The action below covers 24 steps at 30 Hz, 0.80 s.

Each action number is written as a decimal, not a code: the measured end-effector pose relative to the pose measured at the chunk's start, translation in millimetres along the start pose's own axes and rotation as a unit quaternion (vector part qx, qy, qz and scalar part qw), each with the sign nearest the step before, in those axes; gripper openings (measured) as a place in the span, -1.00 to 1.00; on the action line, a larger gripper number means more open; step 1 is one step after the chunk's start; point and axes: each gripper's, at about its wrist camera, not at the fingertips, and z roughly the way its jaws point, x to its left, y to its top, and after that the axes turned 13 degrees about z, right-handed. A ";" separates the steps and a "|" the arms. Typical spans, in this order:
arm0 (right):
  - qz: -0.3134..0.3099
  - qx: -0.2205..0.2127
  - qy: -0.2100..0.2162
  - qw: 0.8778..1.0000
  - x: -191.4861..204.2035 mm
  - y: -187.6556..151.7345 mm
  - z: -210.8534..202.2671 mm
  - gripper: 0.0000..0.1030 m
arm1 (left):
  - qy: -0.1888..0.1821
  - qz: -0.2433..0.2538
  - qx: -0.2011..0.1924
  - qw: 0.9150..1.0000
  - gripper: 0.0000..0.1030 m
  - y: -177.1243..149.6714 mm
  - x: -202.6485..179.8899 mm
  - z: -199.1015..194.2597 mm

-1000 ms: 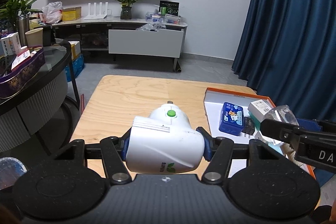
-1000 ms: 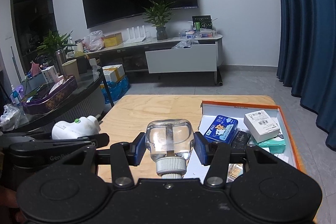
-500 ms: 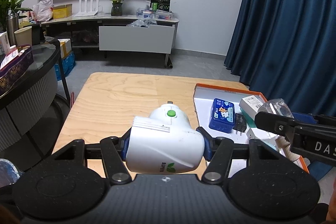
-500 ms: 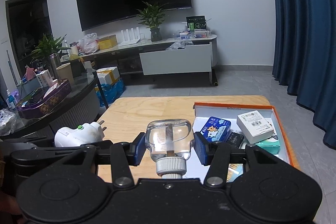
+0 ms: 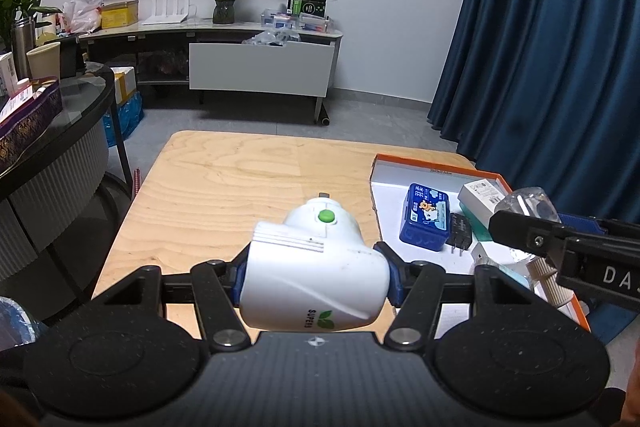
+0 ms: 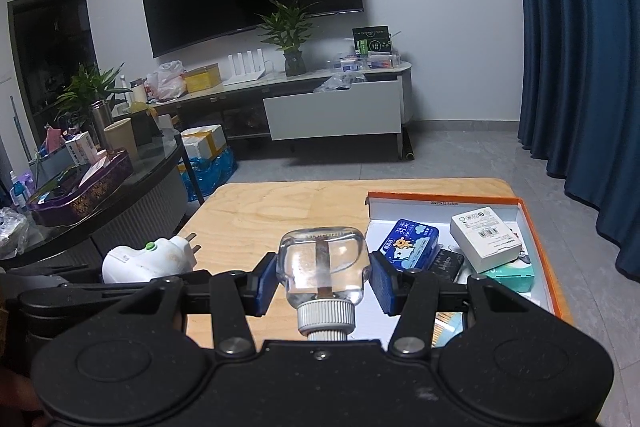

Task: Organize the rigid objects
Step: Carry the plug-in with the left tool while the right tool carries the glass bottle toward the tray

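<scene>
Two tongs are each clenched on a thing above the desk: the left gripper (image 5: pixel 314 279) grasps a white plug-in heater (image 5: pixel 312 275) crosswise between its blue pads, green button up and prongs pointing toward the desk's far edge. The right gripper (image 6: pixel 322 281) grasps a clear bottle (image 6: pixel 322 261) by its sides, white cap turned back toward the camera, hanging just beside the orange-rimmed box (image 6: pixel 536 239) at the desk's right edge. Inside that box lie a blue tin (image 6: pixel 410 241) and a white carton (image 6: pixel 484 237).
</scene>
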 end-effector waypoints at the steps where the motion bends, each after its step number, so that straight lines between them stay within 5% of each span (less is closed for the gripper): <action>1: 0.001 -0.001 0.000 1.000 -0.3 0.1 -0.8 0.16 | 0.000 -0.001 0.000 1.000 0.19 0.2 0.1 -0.4; 24: 0.029 -0.018 -0.031 0.999 -35.8 4.4 -15.8 0.16 | -0.037 0.022 -0.007 0.999 0.19 9.6 -31.0 5.5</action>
